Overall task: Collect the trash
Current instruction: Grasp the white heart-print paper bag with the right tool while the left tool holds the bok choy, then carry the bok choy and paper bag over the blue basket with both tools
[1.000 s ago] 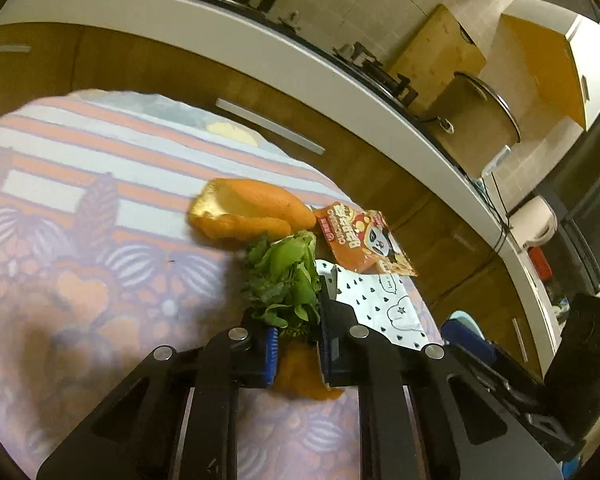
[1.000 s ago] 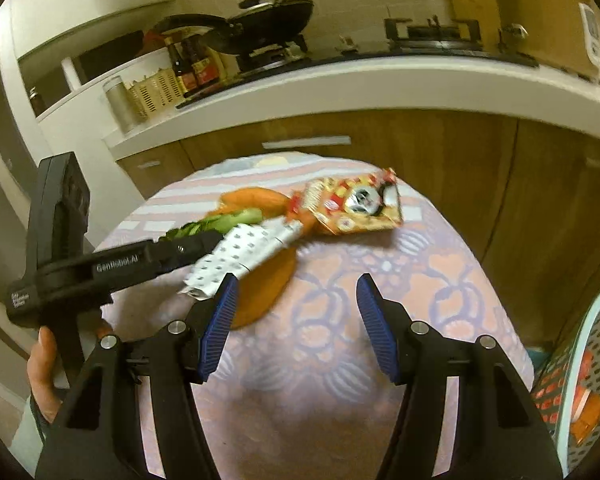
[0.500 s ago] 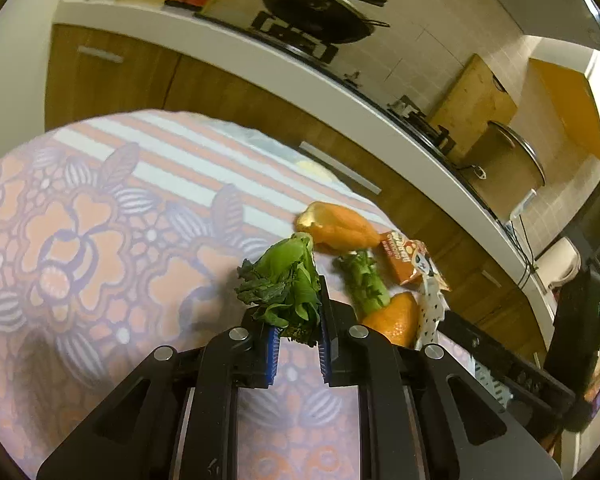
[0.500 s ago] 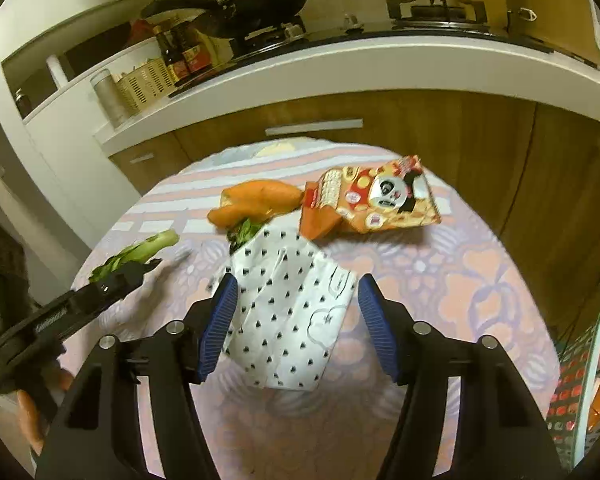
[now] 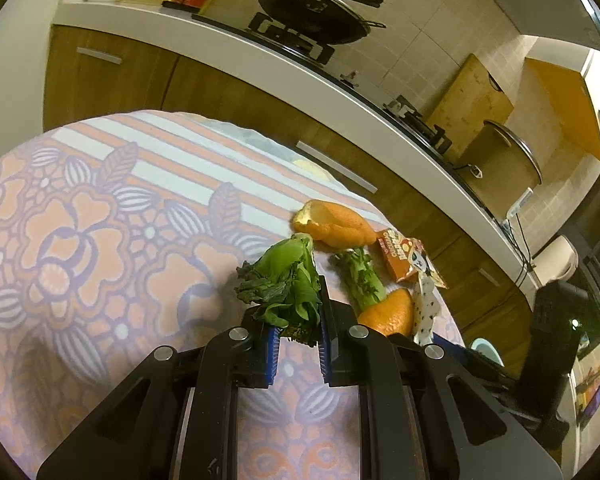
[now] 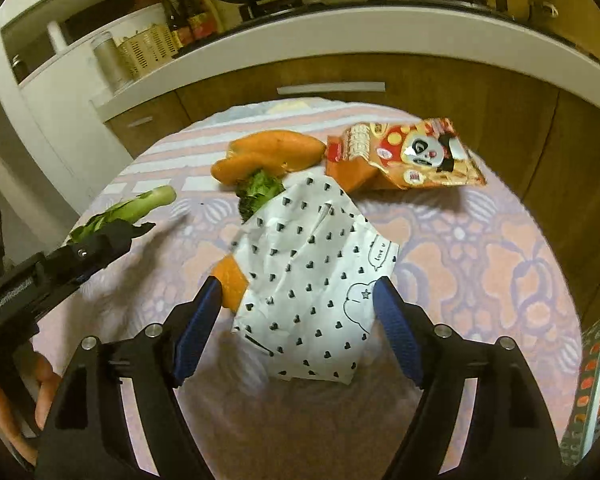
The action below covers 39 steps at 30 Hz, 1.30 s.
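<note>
**One scrap lifted, the next lined up**

Two grippers are at work. The left gripper (image 5: 296, 336) is clamped on a limp bunch of green leafy vegetable (image 5: 288, 284), which a second ago lay among the pile and now hangs clear of the floral pink tablecloth (image 5: 80, 240). The right gripper (image 6: 300, 316) has dropped toward the crumpled white heart-printed paper wrapper (image 6: 316, 264), its jaws opening with the wrapper between them, unpinched. Curled orange peel (image 6: 272, 150) and the orange panda-printed snack packet (image 6: 412, 152) lie behind, probably for later.
</note>
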Each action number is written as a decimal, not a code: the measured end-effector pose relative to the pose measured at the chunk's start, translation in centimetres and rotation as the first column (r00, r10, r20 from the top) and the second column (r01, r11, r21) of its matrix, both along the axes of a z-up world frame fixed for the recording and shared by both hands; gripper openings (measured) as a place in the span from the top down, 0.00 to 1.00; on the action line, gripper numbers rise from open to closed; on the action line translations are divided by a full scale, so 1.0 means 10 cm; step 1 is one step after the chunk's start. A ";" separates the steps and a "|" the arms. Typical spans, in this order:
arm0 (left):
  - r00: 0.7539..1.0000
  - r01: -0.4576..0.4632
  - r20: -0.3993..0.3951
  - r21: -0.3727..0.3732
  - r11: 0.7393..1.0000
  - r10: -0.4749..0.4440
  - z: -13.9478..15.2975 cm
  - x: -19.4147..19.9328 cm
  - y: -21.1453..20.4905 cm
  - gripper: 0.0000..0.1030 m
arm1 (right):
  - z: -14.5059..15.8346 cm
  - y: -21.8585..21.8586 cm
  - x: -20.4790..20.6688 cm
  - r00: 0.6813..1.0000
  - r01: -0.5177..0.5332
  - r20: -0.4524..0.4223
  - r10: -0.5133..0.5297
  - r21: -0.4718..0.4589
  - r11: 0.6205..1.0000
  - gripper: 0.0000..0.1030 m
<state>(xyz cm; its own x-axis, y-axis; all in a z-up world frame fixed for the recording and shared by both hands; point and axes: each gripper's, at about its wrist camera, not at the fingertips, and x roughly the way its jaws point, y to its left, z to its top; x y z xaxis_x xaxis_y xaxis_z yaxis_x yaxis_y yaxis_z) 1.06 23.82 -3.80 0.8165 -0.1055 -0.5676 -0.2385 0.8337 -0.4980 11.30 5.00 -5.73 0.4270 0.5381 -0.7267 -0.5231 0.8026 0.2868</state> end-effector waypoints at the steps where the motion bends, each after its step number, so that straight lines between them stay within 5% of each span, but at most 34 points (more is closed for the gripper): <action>1: 1.000 0.006 0.000 0.002 1.000 -0.006 0.00 0.00 -0.01 0.87 | 0.01 -0.03 0.00 1.000 0.002 0.000 -0.002 0.018 1.000 0.32; 9: 1.000 0.030 0.001 0.018 0.999 -0.030 0.02 0.01 -0.11 0.86 | 0.00 -0.19 0.00 0.999 -0.031 -0.038 0.035 0.100 0.995 0.64; 14: 0.998 0.053 0.026 0.023 0.998 -0.053 0.06 -0.01 -0.16 0.86 | 0.13 -0.17 -0.15 0.998 -0.053 0.041 0.050 0.080 0.995 0.89; 28: 0.984 0.097 0.139 0.084 0.992 -0.108 0.52 -0.19 -0.53 0.86 | 0.61 -0.69 -0.45 0.986 -0.027 0.165 0.008 0.112 0.993 0.96; 39: 0.953 0.231 0.170 0.119 0.966 -0.249 0.78 -0.13 -1.28 0.86 | 0.92 -1.41 -0.62 0.972 0.039 0.219 -0.081 0.187 0.982 0.96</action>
<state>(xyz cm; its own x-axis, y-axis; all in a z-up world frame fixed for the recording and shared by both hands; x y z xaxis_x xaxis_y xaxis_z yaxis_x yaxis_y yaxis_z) -0.29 11.00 3.98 0.8643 -0.2635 -0.4286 0.0620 0.9012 -0.4290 5.05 -9.10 3.51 0.6035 0.6196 -0.5019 -0.5431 0.7803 0.3102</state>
